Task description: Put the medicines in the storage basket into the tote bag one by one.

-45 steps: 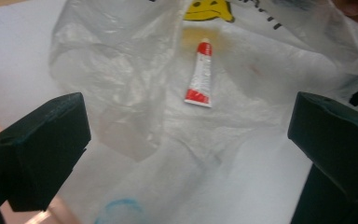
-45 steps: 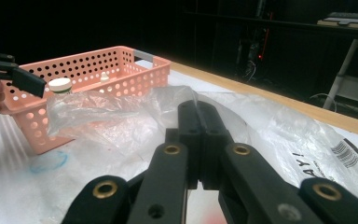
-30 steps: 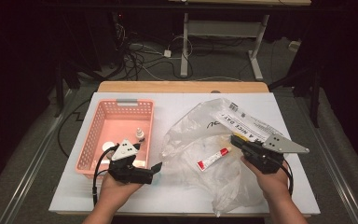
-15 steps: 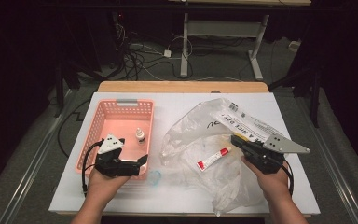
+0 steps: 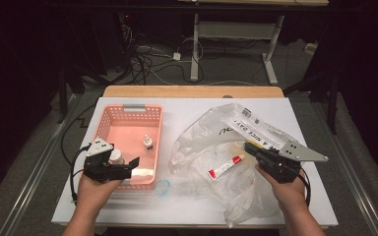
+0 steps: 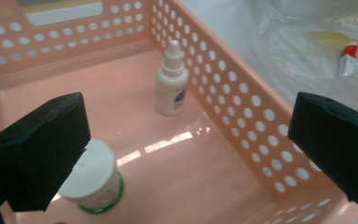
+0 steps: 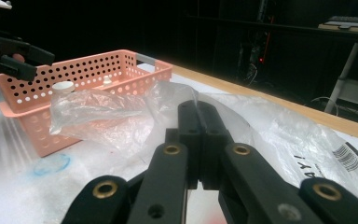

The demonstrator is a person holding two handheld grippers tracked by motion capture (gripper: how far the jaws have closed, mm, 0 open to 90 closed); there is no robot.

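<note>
Overhead, the left gripper (image 5: 134, 163) is hovering with jaws spread above the near end of the pink basket (image 5: 107, 119), a white jar (image 5: 116, 156) just beneath it and a small dropper bottle (image 5: 148, 143) farther ahead; the right gripper (image 5: 250, 148) is pinching the clear plastic bag (image 5: 202, 130), with a red-capped tube (image 5: 225, 166) lying inside the bag just to its left. Looking along the left gripper's jaws, the jar (image 6: 93, 179) is sitting by the left jaw, its smooth round lid likely to slip if caught off-centre, while the perforated rigid wall (image 6: 242, 100) is crowding the right jaw. Along the right gripper's closed jaws, the thin, crinkly film (image 7: 102, 114) is bunching and could tear or slide free, letting the tube tumble.
</note>
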